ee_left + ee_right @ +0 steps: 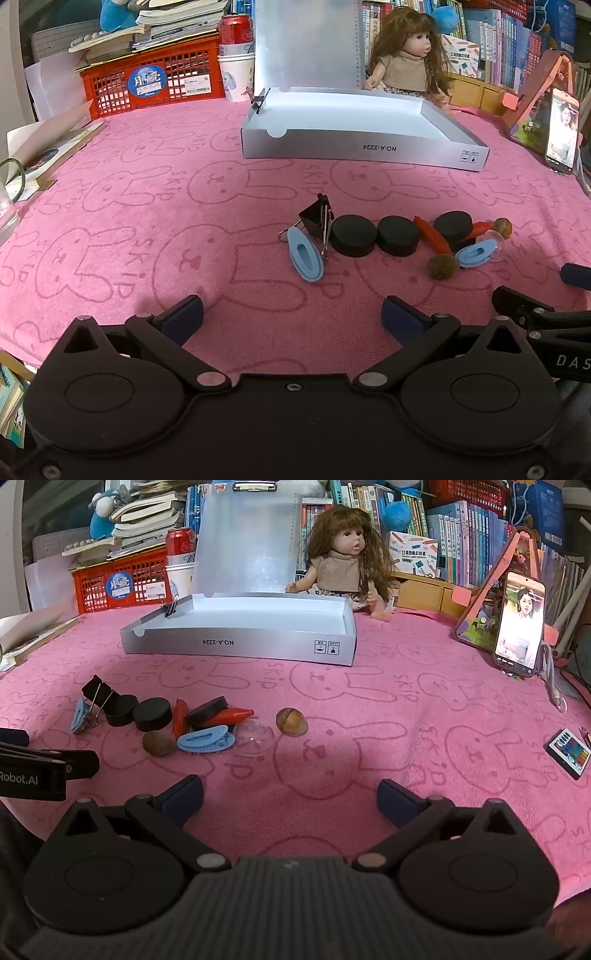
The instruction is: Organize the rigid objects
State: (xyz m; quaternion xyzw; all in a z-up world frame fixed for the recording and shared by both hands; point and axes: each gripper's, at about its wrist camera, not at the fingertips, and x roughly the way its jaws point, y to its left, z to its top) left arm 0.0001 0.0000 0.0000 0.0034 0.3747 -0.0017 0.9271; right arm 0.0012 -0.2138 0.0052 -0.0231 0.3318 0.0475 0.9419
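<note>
Left gripper (291, 317) and right gripper (290, 797): jaws spread apart, nothing between, hovering over the pink bunny-print cloth (147, 221) near the desk's front edge. Beyond, a cluster: 3 black discs (354, 235), 2 blue clips (306, 254) lying lengthwise at a slant, red pointed pieces (231, 715), black binder clip (317, 219), clear dome (255, 736), 2 brown nuts (291, 722). Farther back, open grey box (365, 147), lid upright, bare cloth between.

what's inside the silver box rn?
The silver box shows only bare white floor, with a black binder clip clipped on its left wall. The floor strip just behind the front wall is hidden in both views, so something flat there cannot be ruled out.
</note>
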